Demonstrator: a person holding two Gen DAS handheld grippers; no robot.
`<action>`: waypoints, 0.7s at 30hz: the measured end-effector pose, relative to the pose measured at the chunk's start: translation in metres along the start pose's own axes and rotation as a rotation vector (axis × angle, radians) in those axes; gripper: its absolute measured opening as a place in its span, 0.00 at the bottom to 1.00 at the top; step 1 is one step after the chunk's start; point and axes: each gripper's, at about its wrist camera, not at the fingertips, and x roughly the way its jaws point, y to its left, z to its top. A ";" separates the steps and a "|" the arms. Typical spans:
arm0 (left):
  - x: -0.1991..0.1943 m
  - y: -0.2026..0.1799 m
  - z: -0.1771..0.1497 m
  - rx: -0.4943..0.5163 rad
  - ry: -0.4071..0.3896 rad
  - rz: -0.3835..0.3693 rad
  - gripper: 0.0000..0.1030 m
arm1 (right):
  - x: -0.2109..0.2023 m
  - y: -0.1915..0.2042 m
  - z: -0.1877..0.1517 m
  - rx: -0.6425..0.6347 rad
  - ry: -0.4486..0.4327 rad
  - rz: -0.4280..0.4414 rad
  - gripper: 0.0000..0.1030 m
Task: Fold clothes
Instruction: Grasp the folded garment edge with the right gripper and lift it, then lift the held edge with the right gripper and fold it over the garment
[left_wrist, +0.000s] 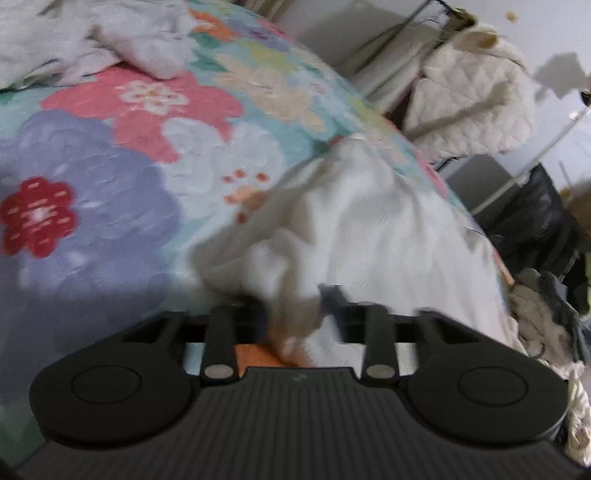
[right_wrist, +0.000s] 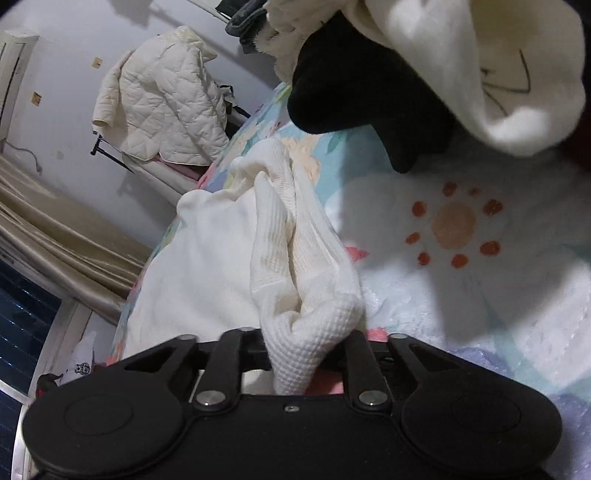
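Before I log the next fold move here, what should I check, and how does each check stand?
1. Right gripper pinches the white waffle garment: ok.
2. Left gripper has cloth between its fingers: ok, though the view is blurred.
3. Both hold the same garment: cannot tell.
4. Garment spread flat on the floral bedspread: not ok, bunched.
5. Fold area free: not ok, a black and cream clothes pile lies close.

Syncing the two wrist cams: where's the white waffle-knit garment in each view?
Left wrist: white waffle-knit garment lower centre-right, bunched into the left tool.
Right wrist: centre-left, running down into the right tool.
Shared landmark: cream quilted jacket hanging beyond the floral bedspread.
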 end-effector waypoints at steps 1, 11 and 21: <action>0.003 -0.001 0.001 -0.009 -0.001 -0.032 0.80 | 0.002 -0.004 -0.002 0.042 -0.023 0.029 0.36; 0.015 -0.021 0.013 -0.072 0.040 -0.005 0.11 | 0.008 0.046 0.010 -0.084 -0.090 0.173 0.14; -0.047 -0.014 -0.014 0.020 0.179 0.096 0.13 | -0.054 0.044 0.013 -0.106 0.022 0.121 0.12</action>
